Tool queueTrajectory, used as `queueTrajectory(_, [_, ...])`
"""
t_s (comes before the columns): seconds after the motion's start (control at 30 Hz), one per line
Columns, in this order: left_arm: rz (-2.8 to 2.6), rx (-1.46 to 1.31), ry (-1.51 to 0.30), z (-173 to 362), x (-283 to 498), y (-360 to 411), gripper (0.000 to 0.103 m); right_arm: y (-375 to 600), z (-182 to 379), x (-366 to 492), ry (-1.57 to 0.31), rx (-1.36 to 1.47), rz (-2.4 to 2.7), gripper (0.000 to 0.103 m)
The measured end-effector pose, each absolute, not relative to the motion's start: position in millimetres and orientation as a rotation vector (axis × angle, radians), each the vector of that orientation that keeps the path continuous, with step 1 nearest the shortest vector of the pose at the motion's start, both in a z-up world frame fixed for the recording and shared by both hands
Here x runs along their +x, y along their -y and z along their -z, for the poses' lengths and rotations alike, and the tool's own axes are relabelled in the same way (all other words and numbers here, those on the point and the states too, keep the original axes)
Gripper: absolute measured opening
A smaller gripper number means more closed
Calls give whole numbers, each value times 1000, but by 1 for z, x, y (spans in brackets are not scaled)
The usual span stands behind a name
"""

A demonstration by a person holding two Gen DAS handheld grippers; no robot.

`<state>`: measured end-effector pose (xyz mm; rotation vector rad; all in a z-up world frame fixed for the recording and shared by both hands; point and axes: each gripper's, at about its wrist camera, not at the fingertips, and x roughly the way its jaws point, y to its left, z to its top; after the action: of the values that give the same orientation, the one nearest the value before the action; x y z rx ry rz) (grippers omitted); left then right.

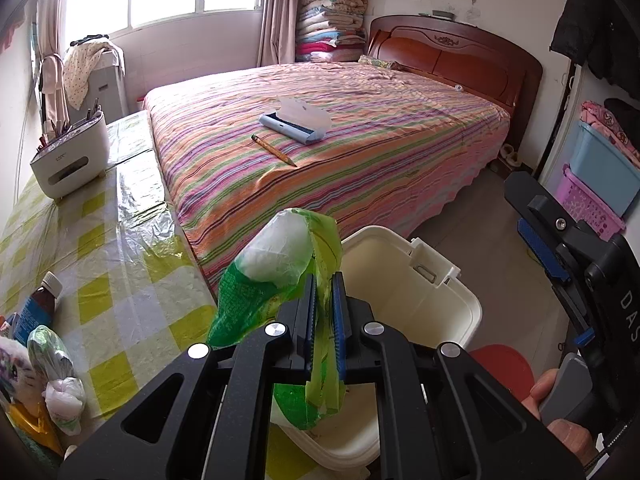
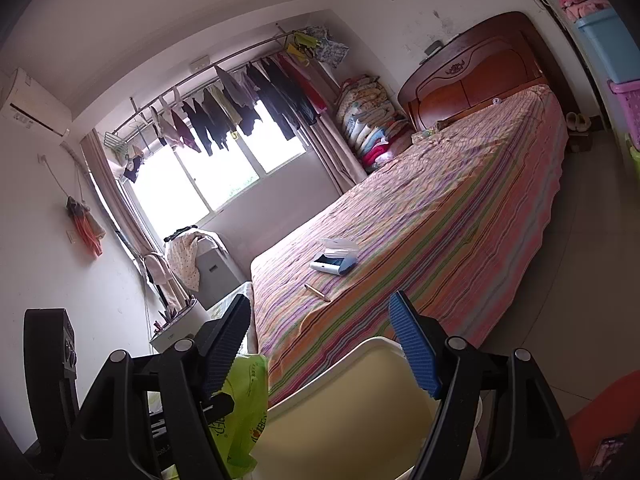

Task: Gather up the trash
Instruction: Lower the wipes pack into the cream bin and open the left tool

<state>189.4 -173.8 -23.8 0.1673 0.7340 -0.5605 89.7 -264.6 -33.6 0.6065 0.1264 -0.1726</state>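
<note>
Left gripper (image 1: 322, 308) clamps one green bag (image 1: 276, 276) above one white bin (image 1: 408, 288); right gripper (image 2: 320, 344) spread wide, holding nothing.

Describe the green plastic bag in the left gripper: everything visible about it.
The green plastic bag is thin, crinkled, translucent film with printed text, bulging around a white wad at its top. The left gripper is shut on a bunched strip of it, the loose end hanging below the pads. It is held upright over the open cream bin, beside the bed. The right wrist view shows it beside the right gripper's black finger.
</note>
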Motion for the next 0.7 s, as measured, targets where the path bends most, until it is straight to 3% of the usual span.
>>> queueTrajectory(0.2, [551,205,-717,19,188,188,12,267,34,89,-121,618,167,70])
queueTrajectory(0.23, [552,208,-713,19,187,188,16,266,33,88,-120,616,167,70])
queueTrajectory(0.3, [543,205,-688,16,182,186,49,266,33,89,-121,617,166,70])
queueTrajectory(0.37, [521,209,-652,13,176,181,58,266,33,91,-126,619,160,70])
queueTrajectory(0.57, [470,266,-578,2,155,156,78,261,32,94,-146,608,141,74])
queueTrajectory(0.7, [425,335,-452,-12,121,126,83,249,28,97,-142,583,103,80])
